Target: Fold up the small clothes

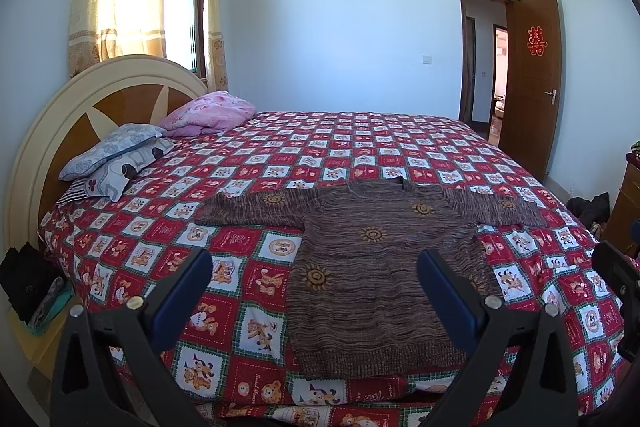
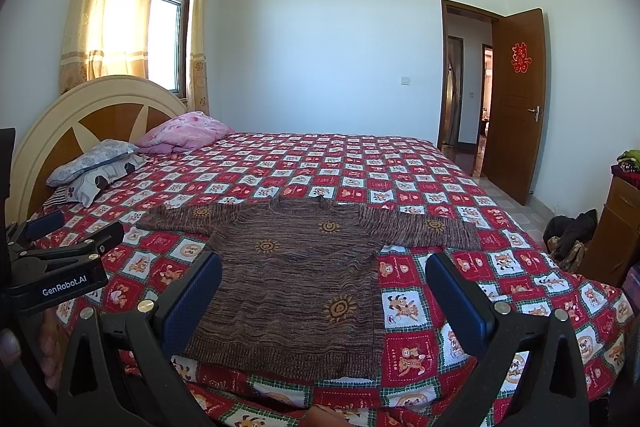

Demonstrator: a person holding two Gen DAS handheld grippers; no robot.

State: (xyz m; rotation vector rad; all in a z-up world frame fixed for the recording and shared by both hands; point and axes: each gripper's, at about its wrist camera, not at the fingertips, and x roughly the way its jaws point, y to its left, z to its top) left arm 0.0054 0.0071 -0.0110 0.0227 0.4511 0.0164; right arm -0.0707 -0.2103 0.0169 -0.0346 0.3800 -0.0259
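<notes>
A small brown knit sweater point(image 1: 372, 267) with orange sun motifs lies flat on the bed, front up, both sleeves spread out sideways, hem toward me. It also shows in the right wrist view point(image 2: 296, 291). My left gripper point(image 1: 316, 267) is open and empty, held above the near edge of the bed over the sweater's lower left part. My right gripper point(image 2: 324, 271) is open and empty, above the sweater's lower right part. The left gripper also shows at the left edge of the right wrist view point(image 2: 72, 239).
The bed has a red checked cartoon bedspread point(image 1: 360, 147). Pillows point(image 1: 116, 155) and a pink quilt point(image 1: 212, 113) lie by the headboard point(image 1: 60, 115). An open brown door point(image 1: 532, 87) is at the right. A wooden cabinet point(image 2: 616, 227) and dark bags point(image 2: 572, 231) stand to the right of the bed.
</notes>
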